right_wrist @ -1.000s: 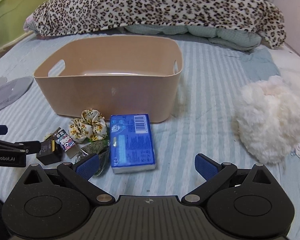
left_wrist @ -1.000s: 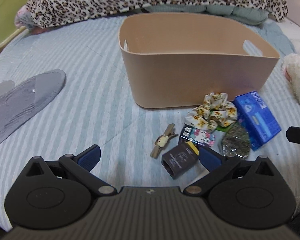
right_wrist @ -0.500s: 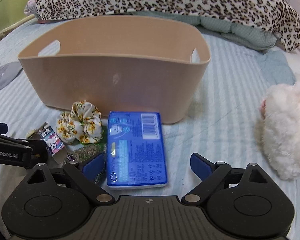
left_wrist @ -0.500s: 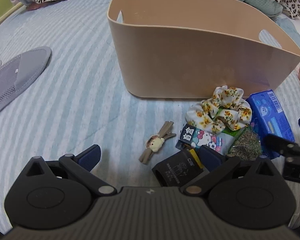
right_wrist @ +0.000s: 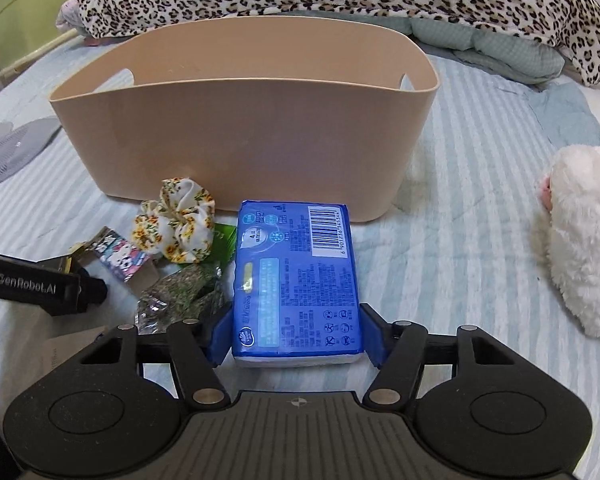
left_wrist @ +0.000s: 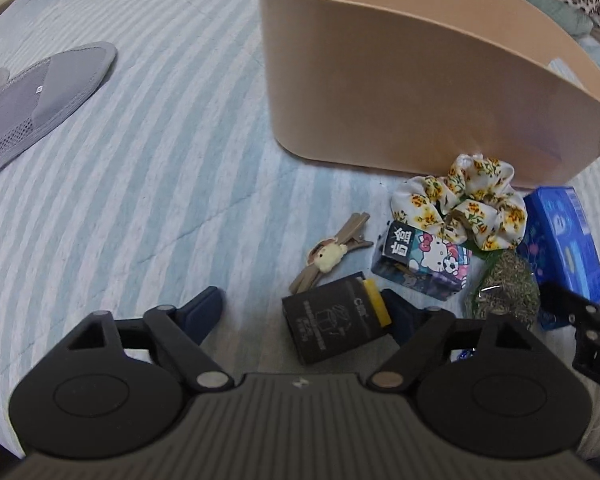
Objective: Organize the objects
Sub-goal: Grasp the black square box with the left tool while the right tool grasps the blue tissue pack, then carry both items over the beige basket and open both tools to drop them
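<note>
Our right gripper has its jaws closed on the tissue pack before the bin: soft, light, held across its width. Our left gripper gapes beside the black box.

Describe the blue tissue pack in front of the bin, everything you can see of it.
The blue tissue pack is a flat rectangular soft pack in glossy blue plastic wrap, with white print, a barcode at its far right corner and a white edge at the near end. It lies flat on the striped bedsheet, its far end close to the beige bin. The right claw brackets its near end, one blue pad against each long side. The dried-herb bag lies beside its left edge.
</note>
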`<state>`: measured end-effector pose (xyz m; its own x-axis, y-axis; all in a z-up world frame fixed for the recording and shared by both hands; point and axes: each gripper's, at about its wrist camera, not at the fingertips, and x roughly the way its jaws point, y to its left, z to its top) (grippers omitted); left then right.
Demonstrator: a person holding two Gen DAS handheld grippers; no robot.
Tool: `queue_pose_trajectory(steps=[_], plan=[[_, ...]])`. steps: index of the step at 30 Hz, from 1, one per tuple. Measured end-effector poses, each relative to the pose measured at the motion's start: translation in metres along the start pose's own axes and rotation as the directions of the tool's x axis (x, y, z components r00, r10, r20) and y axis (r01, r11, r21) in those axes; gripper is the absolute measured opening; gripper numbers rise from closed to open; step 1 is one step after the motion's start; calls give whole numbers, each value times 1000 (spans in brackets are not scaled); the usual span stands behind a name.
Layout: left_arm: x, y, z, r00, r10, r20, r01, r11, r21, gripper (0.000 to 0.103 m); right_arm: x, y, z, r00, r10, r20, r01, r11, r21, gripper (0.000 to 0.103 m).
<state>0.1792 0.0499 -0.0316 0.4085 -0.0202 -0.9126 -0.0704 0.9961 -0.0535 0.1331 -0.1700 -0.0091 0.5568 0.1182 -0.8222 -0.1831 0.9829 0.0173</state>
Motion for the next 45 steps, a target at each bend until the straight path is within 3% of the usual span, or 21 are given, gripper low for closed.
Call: queue_pose_trajectory(steps=[5,7,9,14,23,33,39,45], plan=[[-4,9,-3,1000,-10,-4,10,1000,-28,68,-14,0,-3,1000,3,7,-3,1000,8,60],[-6,13,-5,1000,-13,-6,13,999,-32,54,-18,-1,-4,1000,3,9,-3,1000,12,60],[-9,17,-6,1000,-22,-6,22,999,-32,46,-25,-2,-5,1000,5,17,-5,1000,14,60],[-21,24,-12,999,-45,-3,45,998,-54,46,-40,-8,-5,998,4,67,-5,1000,26,59],[-69,28,-9,992,-75,98,77,997,-15,46,-78,-15,1,986,1,165,-7,999,34,59],[-129,8,31,950,-56,309,38,997,62,46,-114,-22,39,948,-3,317,-9,999,35,59],[-127,-21,63,921,-63,385,26,995,100,46,-114,-20,70,924,-7,382,-5,1000,29,59],[-92,-54,100,912,-58,406,5,992,129,46,-90,-19,99,925,-34,378,17,999,47,59]])
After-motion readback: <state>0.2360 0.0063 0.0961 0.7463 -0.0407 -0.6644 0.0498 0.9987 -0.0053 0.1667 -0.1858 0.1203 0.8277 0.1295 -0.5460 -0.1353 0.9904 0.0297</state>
